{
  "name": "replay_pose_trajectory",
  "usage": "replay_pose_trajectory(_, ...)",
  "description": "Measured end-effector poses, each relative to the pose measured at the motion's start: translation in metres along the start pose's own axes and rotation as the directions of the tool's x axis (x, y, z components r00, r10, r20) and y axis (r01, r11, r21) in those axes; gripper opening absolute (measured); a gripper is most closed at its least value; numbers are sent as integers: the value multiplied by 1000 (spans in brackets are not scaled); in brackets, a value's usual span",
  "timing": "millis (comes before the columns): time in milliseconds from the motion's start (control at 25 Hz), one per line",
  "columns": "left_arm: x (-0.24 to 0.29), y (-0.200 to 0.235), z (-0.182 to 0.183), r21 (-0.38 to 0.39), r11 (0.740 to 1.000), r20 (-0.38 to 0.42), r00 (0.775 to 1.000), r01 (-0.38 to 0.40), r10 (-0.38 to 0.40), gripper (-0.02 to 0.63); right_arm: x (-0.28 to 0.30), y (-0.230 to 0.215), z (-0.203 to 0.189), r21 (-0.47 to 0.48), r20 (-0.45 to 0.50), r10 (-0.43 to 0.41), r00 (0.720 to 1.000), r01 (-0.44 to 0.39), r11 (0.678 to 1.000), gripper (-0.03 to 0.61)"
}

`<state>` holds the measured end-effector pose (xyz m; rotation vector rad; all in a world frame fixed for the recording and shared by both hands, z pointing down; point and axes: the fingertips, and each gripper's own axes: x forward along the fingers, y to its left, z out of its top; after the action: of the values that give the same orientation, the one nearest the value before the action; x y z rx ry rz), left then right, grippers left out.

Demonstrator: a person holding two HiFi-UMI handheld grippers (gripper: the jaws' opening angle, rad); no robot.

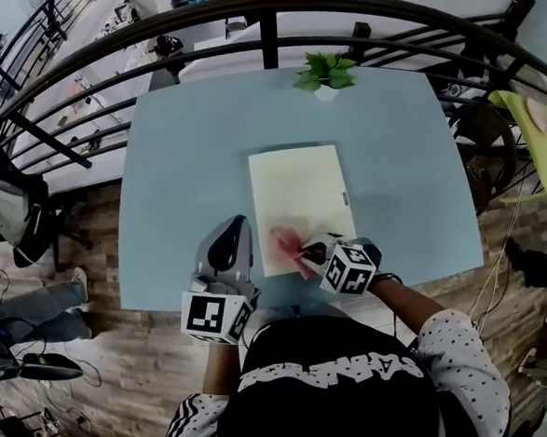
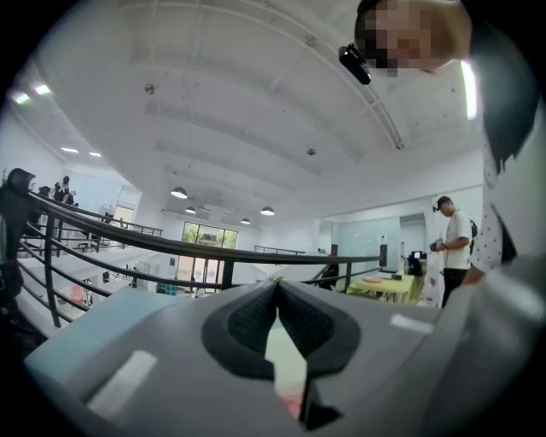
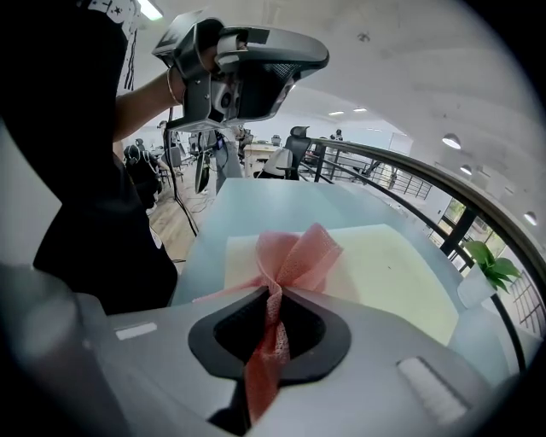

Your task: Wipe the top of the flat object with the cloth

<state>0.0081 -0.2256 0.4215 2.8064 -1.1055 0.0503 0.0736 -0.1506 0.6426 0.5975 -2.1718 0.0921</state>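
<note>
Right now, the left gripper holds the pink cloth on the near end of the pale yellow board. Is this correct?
No: the right gripper holds the pink cloth on the near end of the pale yellow board. The right gripper view shows it between its fingers.

Pale blue table (image 1: 158, 174), curved black railing (image 1: 268, 36) (desks beyond), wood-plank floor (image 1: 106, 355), white ceiling lamps (image 2: 178, 193)

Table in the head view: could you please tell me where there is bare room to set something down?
Bare table lies left and right of the pale board, plus a strip between it and the potted plant. The near edge is crowded: left gripper, right gripper and the pink cloth.
</note>
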Motion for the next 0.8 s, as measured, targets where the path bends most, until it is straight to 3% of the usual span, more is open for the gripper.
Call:
replay_pose_trajectory(520,19,-18,5,11,998,8,998,62,-62,0,-9,20,1,23,37,73,997,-74,997,25)
replay_pose_trajectory(640,18,-18,7,12,998,10,998,56,-56,0,-19,5,5,105,115,40,993,-52,993,25)
replay_pose_trajectory(800,13,-13,9,37,999,31,999,34,-36,0,-36,-35,4,154,167,-67,984,41,987,25)
